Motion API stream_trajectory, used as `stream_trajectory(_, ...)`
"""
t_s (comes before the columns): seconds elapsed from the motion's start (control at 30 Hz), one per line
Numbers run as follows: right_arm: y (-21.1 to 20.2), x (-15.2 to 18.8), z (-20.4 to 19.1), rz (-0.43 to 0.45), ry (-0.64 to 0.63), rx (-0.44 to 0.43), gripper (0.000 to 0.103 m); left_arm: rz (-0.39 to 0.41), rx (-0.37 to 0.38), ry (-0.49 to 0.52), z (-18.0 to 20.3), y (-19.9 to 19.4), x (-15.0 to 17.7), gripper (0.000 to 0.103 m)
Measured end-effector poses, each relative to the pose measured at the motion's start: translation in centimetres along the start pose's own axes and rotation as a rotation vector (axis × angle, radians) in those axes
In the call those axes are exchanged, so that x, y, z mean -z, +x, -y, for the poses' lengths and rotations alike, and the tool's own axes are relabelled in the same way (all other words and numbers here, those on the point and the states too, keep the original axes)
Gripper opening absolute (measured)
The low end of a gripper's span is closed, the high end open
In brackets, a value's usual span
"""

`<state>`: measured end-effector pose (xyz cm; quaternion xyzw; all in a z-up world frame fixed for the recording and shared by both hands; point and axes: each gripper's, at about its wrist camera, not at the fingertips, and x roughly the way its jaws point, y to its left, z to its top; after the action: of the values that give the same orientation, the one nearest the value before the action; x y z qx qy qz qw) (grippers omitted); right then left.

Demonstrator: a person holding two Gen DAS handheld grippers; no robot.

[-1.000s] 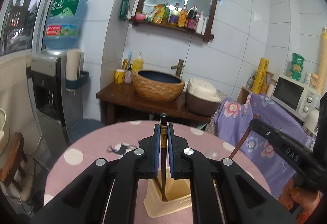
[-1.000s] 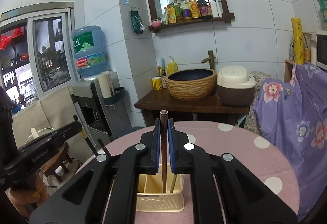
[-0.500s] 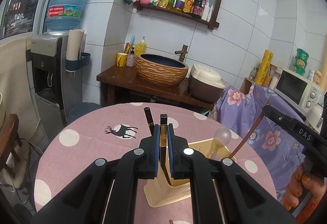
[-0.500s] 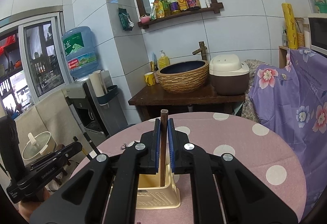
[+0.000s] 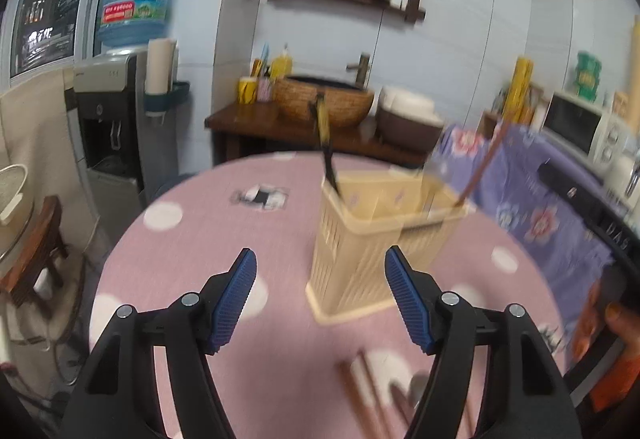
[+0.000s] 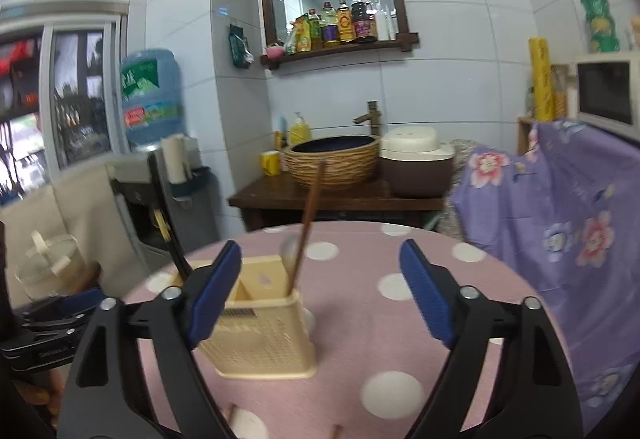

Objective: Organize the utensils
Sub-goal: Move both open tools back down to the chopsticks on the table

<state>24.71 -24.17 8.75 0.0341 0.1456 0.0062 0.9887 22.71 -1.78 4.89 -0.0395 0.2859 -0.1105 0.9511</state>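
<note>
A: Status?

B: Both tongs apart, both empty. Left gripper [image 5: 318,303] and right gripper [image 6: 320,293] sit on the near side of the utensil basket [image 5: 360,235] on the pink dotted table [image 5: 192,239].

A: Where are the chopsticks?

B: In the basket. Dark chopstick [image 5: 326,143] stands in the left compartment, leaning slightly. Brown chopstick [image 6: 306,227] stands in the right compartment, tilted; the same one shows in the left view [image 5: 480,167]. A pale spoon [image 6: 290,249] looks to be in there too, blurred.

A: Step?

B: I'd call it just after a drop-off, a release-and-retreat. More sticks [image 5: 372,395] lie flat on the table near the left gripper, low in the left view, blurred. Next move likely: go down to those, close on one, lift it and stand it in the basket.

A: Change from half a second ago?

B: Then each gripper was clamped on a chopstick held upright over the basket. Now both have let go and pulled back, and the basket sits farther ahead in both views. Left view is motion-blurred.
</note>
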Motion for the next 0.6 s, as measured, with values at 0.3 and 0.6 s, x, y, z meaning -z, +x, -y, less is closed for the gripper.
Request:
stream_trajectory(0.3, 0.2, 10.3, 2.1, -0.354, 0.102, 0.002, 0.094, -0.277, 0.029, -0.018, 0.3, 2.5, 9.1, 0.051)
stream_trajectory(0.6, -0.6, 15.8, 1.6, -0.530, 0.062, 0.073, 0.094, -0.321, 0.034, 0.043, 2.4, 2.7, 11.3, 0.042)
